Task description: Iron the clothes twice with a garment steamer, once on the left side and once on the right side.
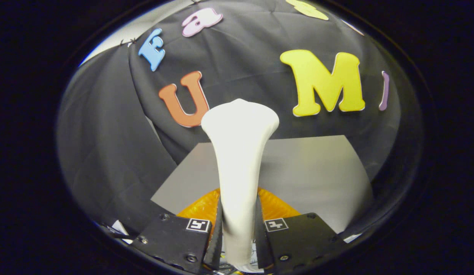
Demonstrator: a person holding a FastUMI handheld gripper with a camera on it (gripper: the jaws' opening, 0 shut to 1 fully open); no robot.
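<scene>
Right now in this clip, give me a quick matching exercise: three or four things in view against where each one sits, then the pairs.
Things:
1. garment steamer
2. claw
3. orange item
4. grey table

Places or states:
A. spread flat beyond the fingers, in front of the black cloth wall
B. shut on the white handle
C. upright between the fingers, flared head on top
D. low, just behind the fingers, partly hidden by the steamer

Pairs: 1-C, 2-B, 3-D, 4-A

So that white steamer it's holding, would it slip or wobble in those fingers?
Probably firm for now: both fingers press the white steamer at its narrow handle. It looks stiff and smooth, so it might slide. The wide head beyond the fingers could make it top-heavy.
</scene>
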